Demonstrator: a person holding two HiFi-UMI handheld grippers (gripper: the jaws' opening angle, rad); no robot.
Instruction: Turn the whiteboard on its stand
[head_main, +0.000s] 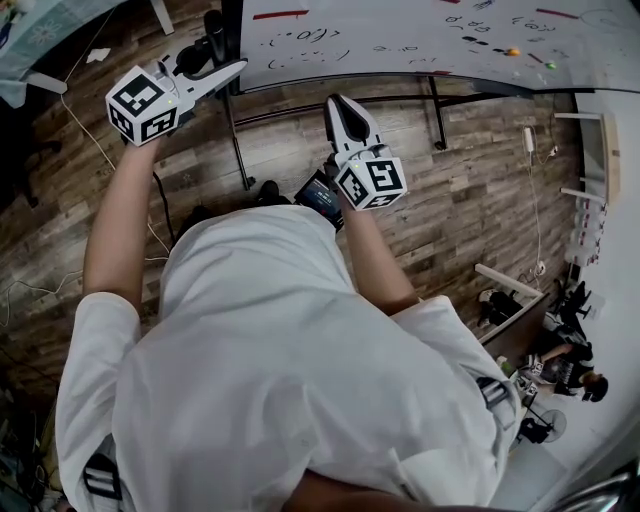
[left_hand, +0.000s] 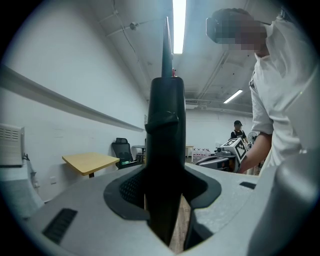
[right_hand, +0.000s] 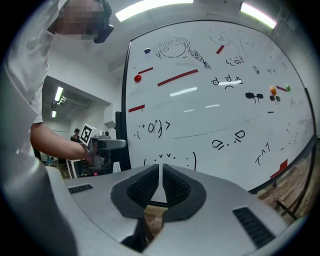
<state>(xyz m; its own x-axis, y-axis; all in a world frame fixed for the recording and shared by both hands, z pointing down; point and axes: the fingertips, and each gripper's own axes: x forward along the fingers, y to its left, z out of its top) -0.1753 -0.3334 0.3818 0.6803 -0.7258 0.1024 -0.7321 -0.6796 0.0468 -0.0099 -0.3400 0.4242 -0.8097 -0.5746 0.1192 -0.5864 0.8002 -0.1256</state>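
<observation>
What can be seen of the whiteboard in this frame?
The whiteboard is a large glossy white panel in a dark frame, standing upright on a black metal stand on the wood-plank floor. Its face carries black doodles, red bars and small coloured magnets. The left tool is clamped on its dark side edge, which shows edge-on between the jaws. The right tool is shut and empty near the lower rim; whether it touches cannot be told.
</observation>
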